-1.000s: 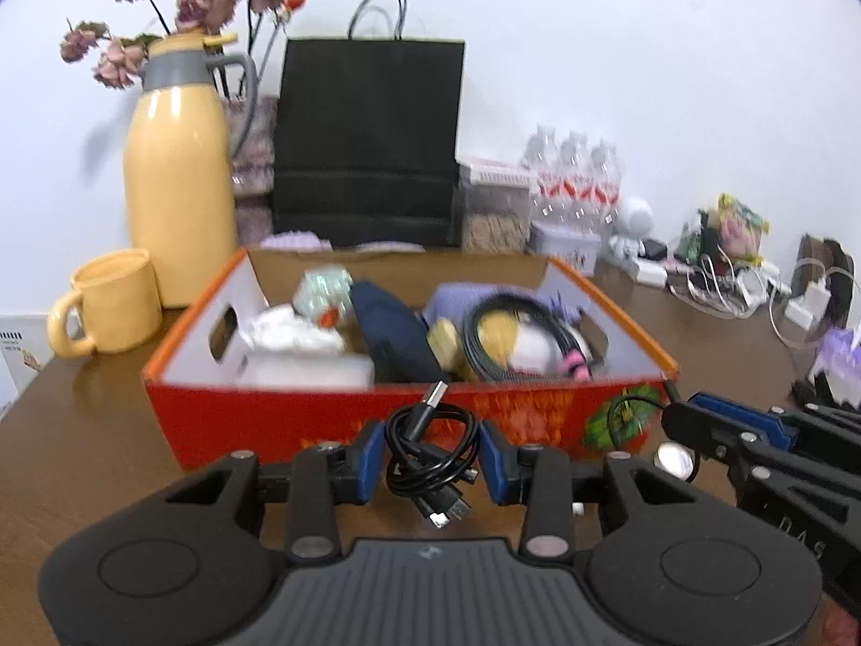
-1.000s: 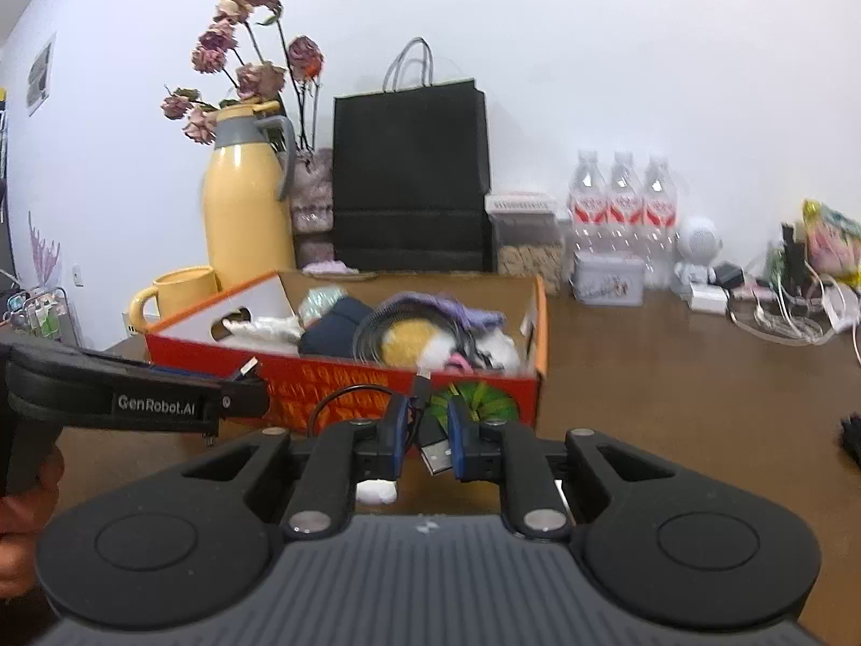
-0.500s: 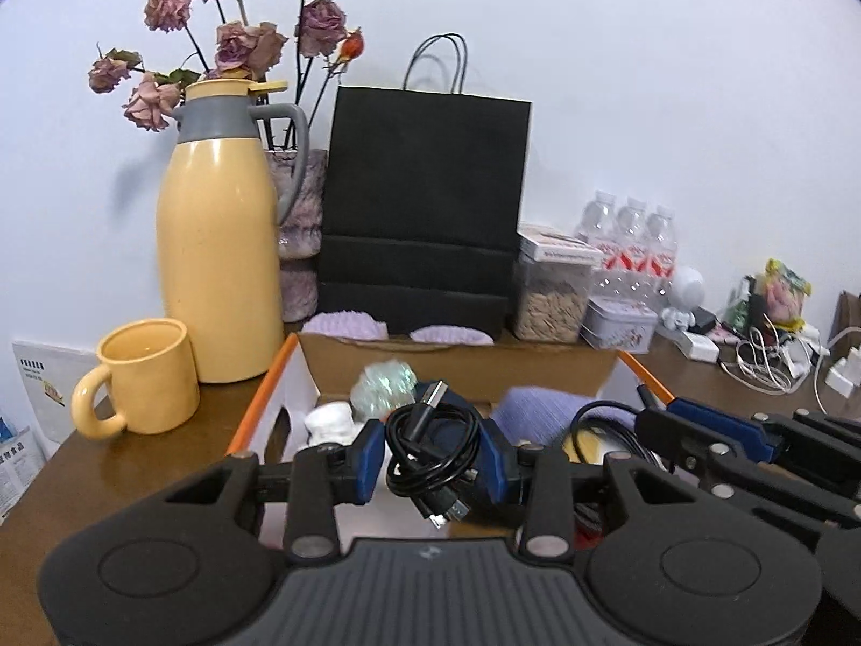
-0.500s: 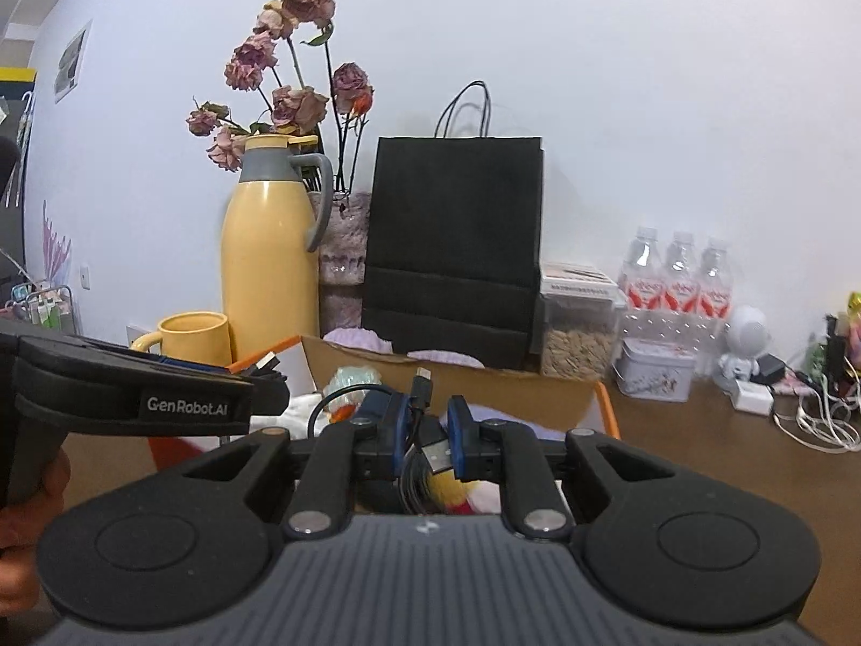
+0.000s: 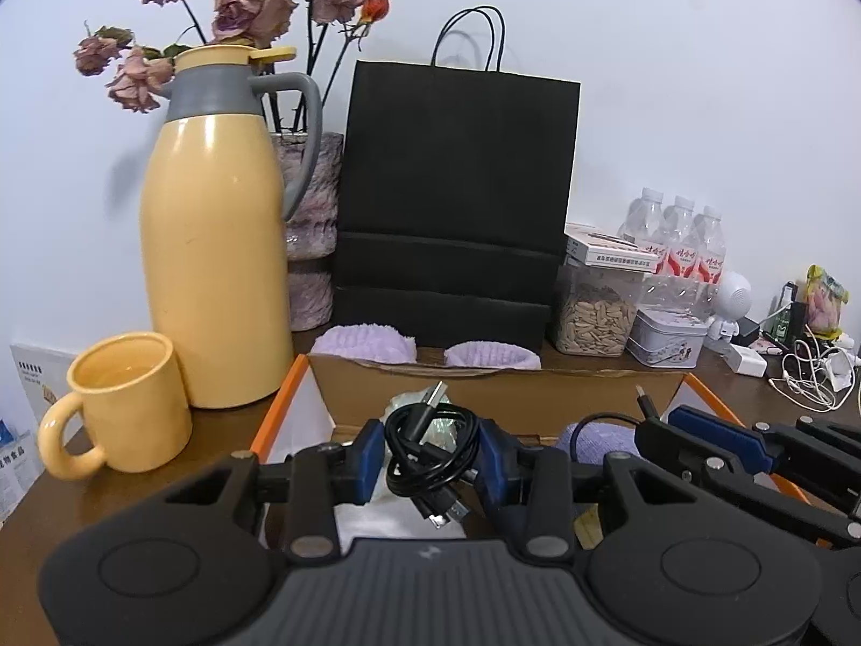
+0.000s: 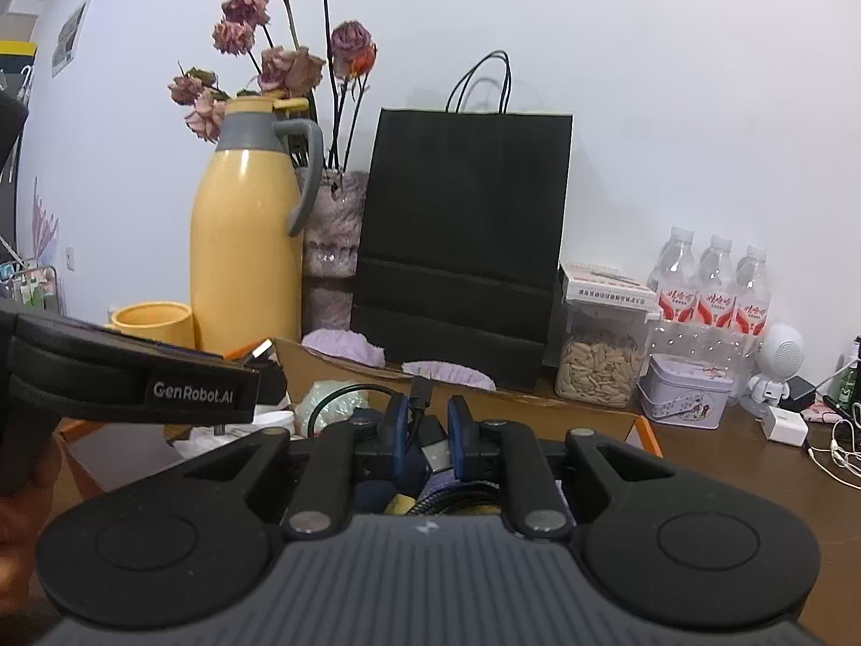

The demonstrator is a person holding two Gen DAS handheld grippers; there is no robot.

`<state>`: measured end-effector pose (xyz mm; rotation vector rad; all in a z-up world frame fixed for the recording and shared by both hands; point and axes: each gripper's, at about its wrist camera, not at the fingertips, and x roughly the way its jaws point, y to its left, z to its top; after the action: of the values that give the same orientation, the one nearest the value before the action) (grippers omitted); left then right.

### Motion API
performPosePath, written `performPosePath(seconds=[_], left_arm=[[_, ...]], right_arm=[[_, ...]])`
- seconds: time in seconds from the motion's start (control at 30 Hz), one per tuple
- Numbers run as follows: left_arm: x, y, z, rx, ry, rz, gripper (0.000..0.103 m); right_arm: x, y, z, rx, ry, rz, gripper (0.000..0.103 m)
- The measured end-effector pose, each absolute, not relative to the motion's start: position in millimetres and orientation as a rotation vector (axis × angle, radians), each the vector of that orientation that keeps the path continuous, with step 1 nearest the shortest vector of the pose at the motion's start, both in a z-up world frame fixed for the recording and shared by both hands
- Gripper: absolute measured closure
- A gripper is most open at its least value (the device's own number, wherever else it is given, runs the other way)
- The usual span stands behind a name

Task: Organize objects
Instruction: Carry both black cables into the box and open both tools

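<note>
I am holding a coiled black cable (image 5: pixel 430 452) in my left gripper (image 5: pixel 433 455), its blue pads (image 5: pixel 371 455) pressing on either side of the bundle, so the jaws are standing partly apart around it. One USB plug is sticking up out of the coil and two more ends are hanging below it. My right gripper (image 6: pixel 428 433) is pinching the other stretch of the same cable (image 6: pixel 425 425) (a thin black loop is running off to its left), jaws nearly together with a plug end poking out between the pads.

Both grippers are hovering over the open box (image 5: pixel 495 387), the one with orange edges and a brown cardboard back wall. In the left view the right gripper (image 5: pixel 654 422) is showing at the lower right, a plug tip standing up from it; in the right view the left gripper (image 6: pixel 258 358) is reaching in from the left edge, with a bit of a hand behind it.

Inside the box I am seeing a pale green item, something white, and a purple cloth (image 5: pixel 597 439). Behind the box are standing a yellow jug (image 5: pixel 215 247), a yellow mug (image 5: pixel 129 404), a black bag (image 5: pixel 457 199), a jar of seeds (image 5: pixel 594 317), a tin (image 5: pixel 667 336) and three bottles (image 5: pixel 680 242), all on the brown table (image 5: pixel 753 393).
</note>
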<state>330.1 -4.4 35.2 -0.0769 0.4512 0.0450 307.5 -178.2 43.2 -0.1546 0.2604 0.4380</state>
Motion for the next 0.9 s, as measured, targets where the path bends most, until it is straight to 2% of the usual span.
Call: performPosePath(seconds=[0.23, 0.3, 0.33, 0.37, 0.4, 0.43, 0.47, 0.5, 0.9], left_arm=[[342, -6, 32, -0.050, 0.435, 0.052, 0.065], [342, -5, 31, -0.044, 0.431, 0.058, 0.045], [341, -4, 31, -0.044, 0.426, 0.061, 0.020], [341, -3, 31, -0.044, 0.416, 0.064, 0.000], [339, -2, 31, -0.046, 0.399, 0.065, 0.000], [336, -1, 32, -0.052, 0.380, 0.071, 0.000], [335, 0, 33, -0.057, 0.377, 0.075, 0.000], [336, 0, 33, -0.062, 0.379, 0.079, 0.000], [333, 3, 32, -0.082, 0.378, 0.093, 0.000]], right_arm=[[324, -179, 40, -0.159, 0.303, 0.427, 0.086], [327, -181, 39, -0.149, 0.326, 0.419, 0.082], [327, -183, 39, -0.147, 0.339, 0.415, 0.069], [328, -184, 39, -0.146, 0.351, 0.416, 0.057], [329, -185, 39, -0.141, 0.354, 0.421, 0.032], [328, -186, 39, -0.134, 0.350, 0.426, 0.016], [327, -187, 39, -0.131, 0.346, 0.428, 0.011], [326, -187, 40, -0.130, 0.341, 0.428, 0.000], [319, -187, 46, -0.128, 0.321, 0.434, 0.000]])
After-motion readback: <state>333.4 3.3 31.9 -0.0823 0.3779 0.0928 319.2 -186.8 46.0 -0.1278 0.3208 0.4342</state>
